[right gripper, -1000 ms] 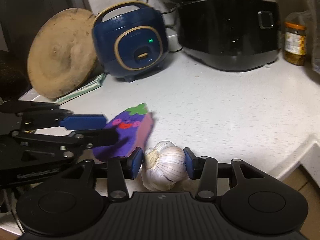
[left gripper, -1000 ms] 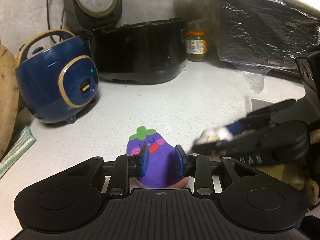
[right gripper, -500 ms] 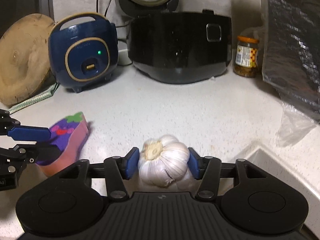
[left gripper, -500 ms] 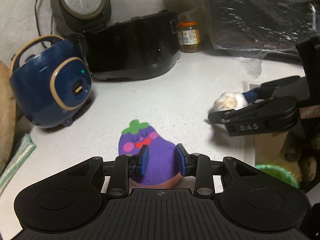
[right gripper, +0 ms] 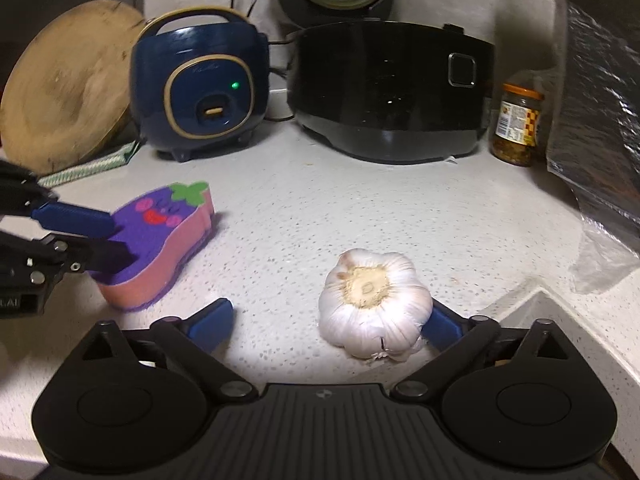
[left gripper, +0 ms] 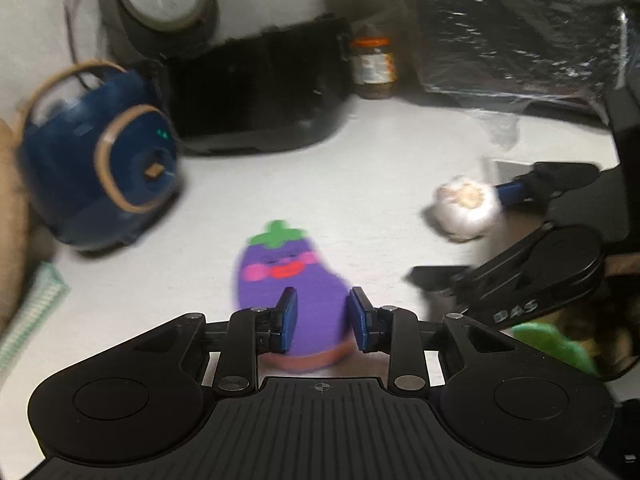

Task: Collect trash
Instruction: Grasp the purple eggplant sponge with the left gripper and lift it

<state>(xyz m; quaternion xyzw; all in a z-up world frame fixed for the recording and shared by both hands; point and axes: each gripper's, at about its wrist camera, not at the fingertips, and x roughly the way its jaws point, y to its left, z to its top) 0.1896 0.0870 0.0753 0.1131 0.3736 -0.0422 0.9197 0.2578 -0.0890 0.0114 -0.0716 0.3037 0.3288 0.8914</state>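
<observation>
We see the left hand-held gripper [left gripper: 322, 318] opening with the eggplant sponge [right gripper: 160, 240] between its pads, flat on the bench [right gripper: 360, 208], while to the right the right hand-held gripper [right gripper: 328, 322] is opening wide, garlic bulb [right gripper: 374, 304] resting beside its right finger.

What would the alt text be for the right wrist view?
A garlic bulb sits on a speckled counter between the opening jaws of the right hand-held gripper. At left, the left hand-held gripper straddles an eggplant-shaped sponge. Two rice cookers, a round board and a jar stand behind.
</observation>
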